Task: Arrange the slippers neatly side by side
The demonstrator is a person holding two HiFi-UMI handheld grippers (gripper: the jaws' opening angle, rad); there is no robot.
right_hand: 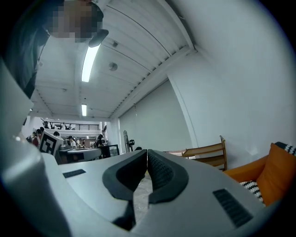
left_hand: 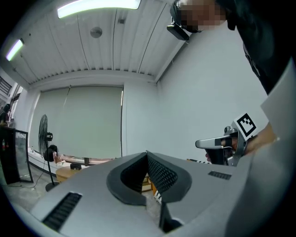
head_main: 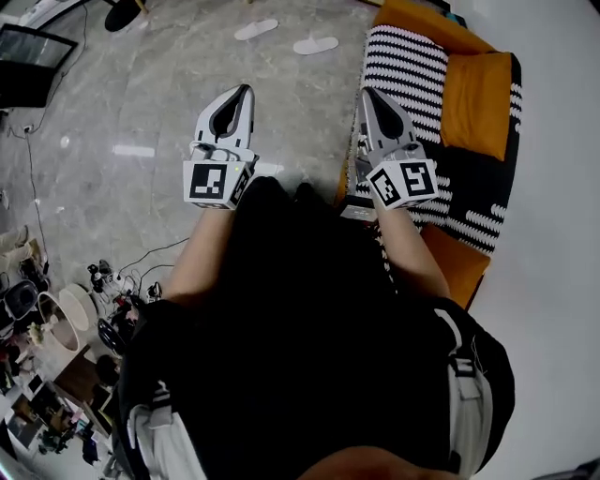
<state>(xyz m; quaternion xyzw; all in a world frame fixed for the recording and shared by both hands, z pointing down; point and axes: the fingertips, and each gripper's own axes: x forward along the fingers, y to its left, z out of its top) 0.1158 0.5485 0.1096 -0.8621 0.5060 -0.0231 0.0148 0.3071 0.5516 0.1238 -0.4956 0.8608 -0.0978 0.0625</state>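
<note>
Nearest, the grey-and-white left gripper [head_main: 246,90] and right gripper [head_main: 367,93] are held level, each with its jaws pressed together on nothing. Far ahead on the grey marble floor [head_main: 141,94] lie a flat white slipper [head_main: 256,29] and a second white slipper [head_main: 315,44], seemingly slightly apart.

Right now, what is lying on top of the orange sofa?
A black-and-white striped blanket covers most of the sofa, and an orange cushion rests on that blanket. The seat beneath the blanket cannot be seen.

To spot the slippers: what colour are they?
They are white flat slippers; head view shows them best.
</note>
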